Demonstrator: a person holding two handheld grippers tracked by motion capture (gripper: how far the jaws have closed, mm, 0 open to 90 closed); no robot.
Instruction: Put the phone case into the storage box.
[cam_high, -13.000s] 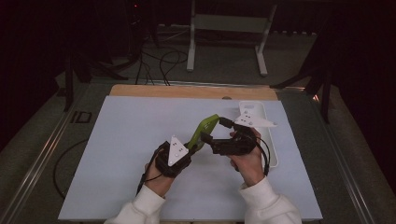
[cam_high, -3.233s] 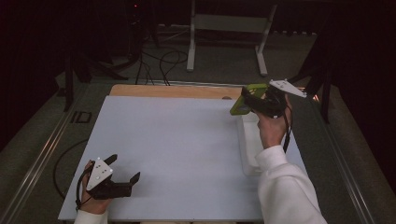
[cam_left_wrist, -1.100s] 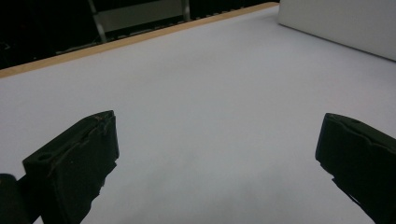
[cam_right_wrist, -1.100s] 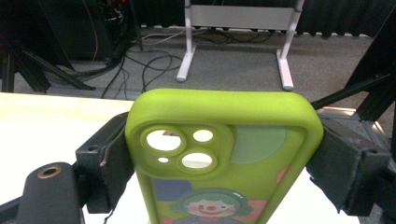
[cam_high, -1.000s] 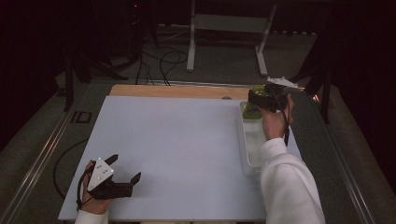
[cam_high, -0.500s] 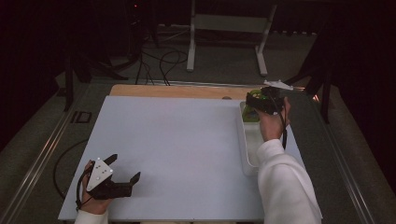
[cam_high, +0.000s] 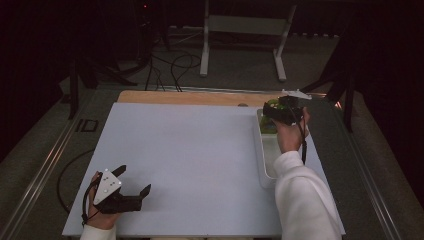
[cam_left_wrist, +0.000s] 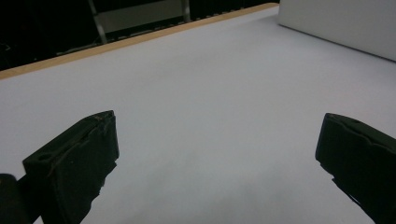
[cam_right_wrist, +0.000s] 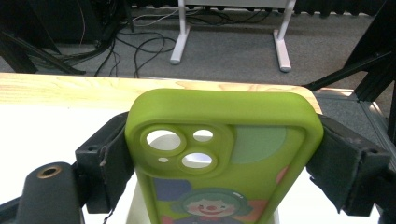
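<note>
A green phone case (cam_right_wrist: 224, 154) with a clown picture and round camera holes sits between the black jaws of my right gripper (cam_right_wrist: 224, 163), which press on its two long sides. From above, that right gripper (cam_high: 272, 111) holds the green case (cam_high: 270, 106) over the far end of a white tray (cam_high: 264, 165) at the right of the white table. My left gripper (cam_high: 134, 181) rests near the table's front left corner. Its jaws stand wide apart with only bare tabletop between them, as the left gripper (cam_left_wrist: 217, 154) view confirms.
A wooden strip (cam_high: 190, 97) borders the table's far edge. Beyond it stands a white metal frame (cam_high: 242, 30) on a grey floor with black cables (cam_high: 170, 62). A metal rail (cam_high: 45, 160) runs along the table's left side. The white sleeve (cam_high: 300, 200) crosses the tray's near end.
My right gripper has come down a little toward the tray's far end with the green case in it. The left gripper has stayed where it was.
</note>
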